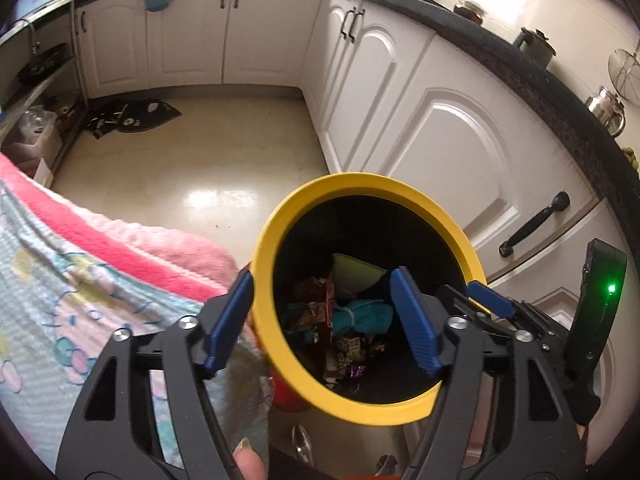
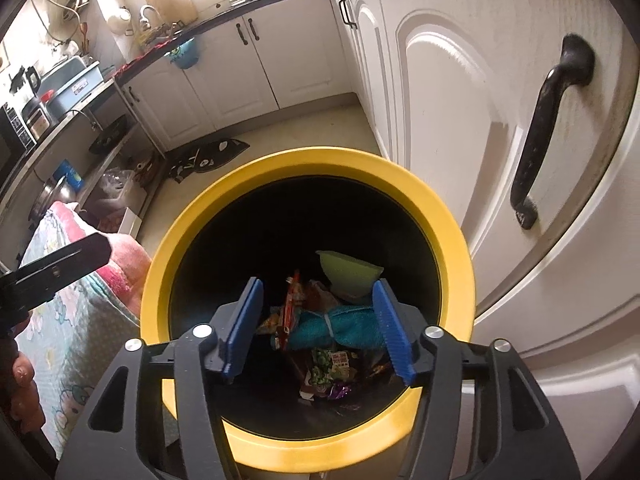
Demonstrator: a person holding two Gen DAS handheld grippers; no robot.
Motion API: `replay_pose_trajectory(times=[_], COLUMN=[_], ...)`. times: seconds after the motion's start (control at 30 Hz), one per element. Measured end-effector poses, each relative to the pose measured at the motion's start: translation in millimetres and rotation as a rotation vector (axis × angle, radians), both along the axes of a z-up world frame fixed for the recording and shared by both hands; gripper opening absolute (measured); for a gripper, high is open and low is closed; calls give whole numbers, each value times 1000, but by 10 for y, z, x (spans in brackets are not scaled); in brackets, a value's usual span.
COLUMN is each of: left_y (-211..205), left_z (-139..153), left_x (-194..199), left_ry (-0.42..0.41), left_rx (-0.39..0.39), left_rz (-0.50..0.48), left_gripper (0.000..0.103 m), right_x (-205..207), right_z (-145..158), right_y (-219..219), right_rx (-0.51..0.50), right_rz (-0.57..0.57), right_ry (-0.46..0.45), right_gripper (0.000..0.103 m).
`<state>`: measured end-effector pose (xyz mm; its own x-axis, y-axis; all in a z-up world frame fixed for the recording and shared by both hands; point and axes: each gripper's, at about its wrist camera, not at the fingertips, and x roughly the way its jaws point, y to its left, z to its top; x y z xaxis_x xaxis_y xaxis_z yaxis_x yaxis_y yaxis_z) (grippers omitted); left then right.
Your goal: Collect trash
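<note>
Over the mouth of the bin (image 2: 308, 168), at the foot of white cabinet doors (image 2: 448, 128): both grippers point steeply down into it. Right gripper (image 2: 316, 328) released, blue pads apart, nothing between them; it hangs inside the rim, probably so that whatever drops lands in the bin. Left gripper (image 1: 320, 320) likewise released, but straddling the rim at its 9 o'clock: one pad outside the yellow ring, the other over the opening. No trash seen in either.

Trash already lies at the bottom: a teal cloth bundle (image 2: 340, 326) at centre, a pale green bowl-shaped piece (image 2: 348, 274) toward 12 o'clock, a red wrapper (image 2: 290, 308) upright toward 9, and crinkled printed packets (image 2: 336, 368) toward 6.

Materials: the bin has a smooth, matte yellow plastic ring around a black interior. The wrappers look glossy and creased, the cloth soft. Left of the bin sits a quilted pastel blanket (image 1: 60, 280) with a fuzzy pink border. The floor (image 1: 208, 148) is glossy and pale.
</note>
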<state>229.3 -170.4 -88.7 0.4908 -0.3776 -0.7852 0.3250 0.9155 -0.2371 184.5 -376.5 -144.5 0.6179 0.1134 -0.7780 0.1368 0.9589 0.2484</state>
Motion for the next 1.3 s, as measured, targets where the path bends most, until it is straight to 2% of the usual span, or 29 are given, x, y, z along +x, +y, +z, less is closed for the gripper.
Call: replay_pose_trajectory(times=[0.07,0.1,0.17,0.2,0.37,0.5,1.03,1.3], left_y=[80,126,211,264,519,687,1301,1561], left_z=[56,89,154,193,397,534,889,984], left_x=[-26,-44,-79,-102,-225,-315,-872,-1227], left_ry=[-12,-20,-33,-42,-84,-111,-200,-257], left_rx=[5,6,4,4,-1,-11,-21,0], left_rz=[20,30,50,62,119,149,251,334], left_gripper=[81,82,92,92,92,92,92,92], right_x=[-21,-35,-53,-60,-119,-189,-584,-836], right_z=[51,86,153,200,423,588,1080,1188], right_y=[10,23,61,89,195,297,905,1218], right_rx=[-8,-10,-16,-21,-45,-59,-40,-79], right_rz=[-6,-7,-6,-5,12,35,149,195], right_ry=[-13,-22,-37,-49,-107,-146,-268,-342], right_gripper=[65,67,71,74,85,89,94,96])
